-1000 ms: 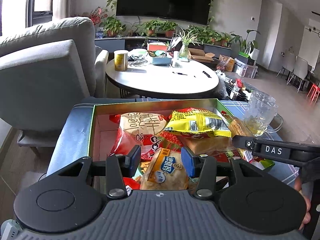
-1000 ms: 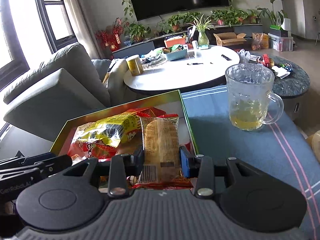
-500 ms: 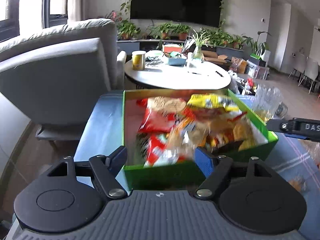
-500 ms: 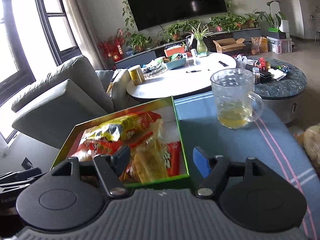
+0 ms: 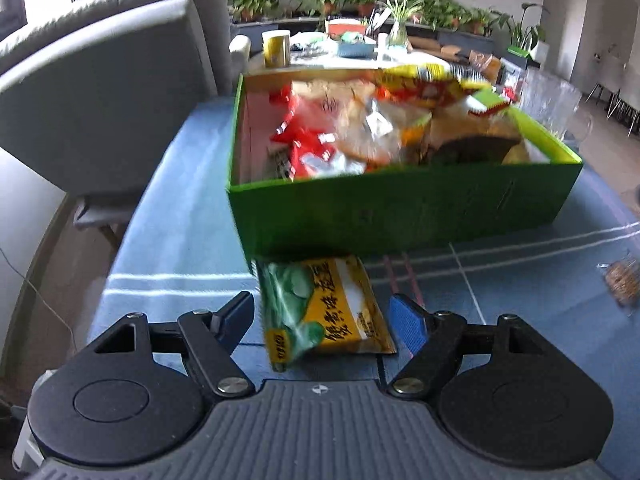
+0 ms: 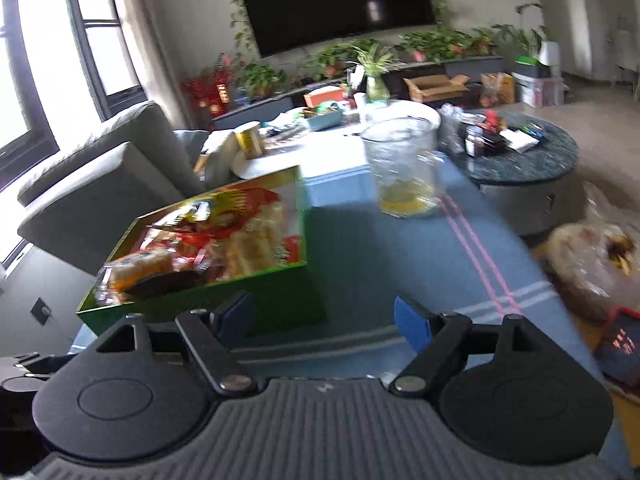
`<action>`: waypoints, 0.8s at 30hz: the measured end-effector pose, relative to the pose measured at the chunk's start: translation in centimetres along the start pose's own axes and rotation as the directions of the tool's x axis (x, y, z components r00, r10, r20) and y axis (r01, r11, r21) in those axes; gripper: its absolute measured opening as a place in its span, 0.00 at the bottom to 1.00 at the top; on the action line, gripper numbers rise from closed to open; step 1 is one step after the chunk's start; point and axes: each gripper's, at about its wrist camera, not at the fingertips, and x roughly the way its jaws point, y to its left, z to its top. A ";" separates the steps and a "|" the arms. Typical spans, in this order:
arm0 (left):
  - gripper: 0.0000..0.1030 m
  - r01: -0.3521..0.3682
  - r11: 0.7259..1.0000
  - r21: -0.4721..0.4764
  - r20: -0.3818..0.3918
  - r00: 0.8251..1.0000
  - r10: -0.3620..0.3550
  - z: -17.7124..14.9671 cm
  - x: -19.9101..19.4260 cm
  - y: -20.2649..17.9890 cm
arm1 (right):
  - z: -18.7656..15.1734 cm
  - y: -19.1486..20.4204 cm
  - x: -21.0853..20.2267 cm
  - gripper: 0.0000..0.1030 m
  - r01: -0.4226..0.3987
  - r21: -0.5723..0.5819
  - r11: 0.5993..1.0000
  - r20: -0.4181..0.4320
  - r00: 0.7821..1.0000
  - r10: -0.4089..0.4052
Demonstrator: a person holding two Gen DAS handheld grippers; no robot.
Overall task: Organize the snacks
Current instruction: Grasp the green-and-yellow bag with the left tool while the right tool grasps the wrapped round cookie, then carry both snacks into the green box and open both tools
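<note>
The left tool (image 5: 322, 316) is gaping around a yellow-green packet (image 5: 324, 312) lying at the green box's (image 5: 400, 204) six o'clock (likely next in); the right tool (image 6: 324, 316) is hanging spread, empty.

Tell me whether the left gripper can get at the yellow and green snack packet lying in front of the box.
Probably yes. The left gripper is open, jaws either side of the snack packet, which lies flat on the blue cloth, nothing over it.

A glass mug (image 6: 404, 168) holding a little yellow liquid stands on the blue striped worktop (image 6: 400, 264). Beyond it a white round table (image 6: 320, 148) carries a yellow can (image 6: 249, 140) and clutter. A grey sofa (image 5: 108, 76) sits left; a dark television (image 6: 340, 0) hangs above potted plants (image 6: 440, 46).
</note>
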 end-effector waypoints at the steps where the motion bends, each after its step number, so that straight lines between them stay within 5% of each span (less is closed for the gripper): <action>1: 0.70 -0.002 1.000 0.007 -0.001 1.000 0.002 -0.2 0.2 -0.3 | -0.3 -0.4 -0.1 0.83 0.019 0.004 1.000 -0.005 1.000 -0.019; 7: 0.69 0.002 1.000 0.012 0.015 1.000 -0.002 -0.9 0.1 -0.9 | -1.9 -1.6 1.6 0.83 0.106 -0.016 0.994 -0.072 0.992 -0.107; 12: 0.50 0.015 1.000 0.014 0.036 0.999 -0.016 -1.1 -0.7 -0.9 | -3.4 -0.9 3.9 0.83 0.071 -0.033 0.997 -0.164 0.984 -0.076; 20: 0.47 0.083 0.996 0.020 0.058 0.995 -0.084 -2.7 -2.5 -1.7 | -5.0 1.0 4.0 0.84 0.131 -0.217 0.967 -0.111 0.981 -0.157; 24: 0.47 0.113 0.993 0.018 0.078 0.990 -0.114 -3.1 -4.1 -1.8 | -4.9 0.8 3.2 0.84 0.091 -0.183 0.979 -0.124 0.986 -0.115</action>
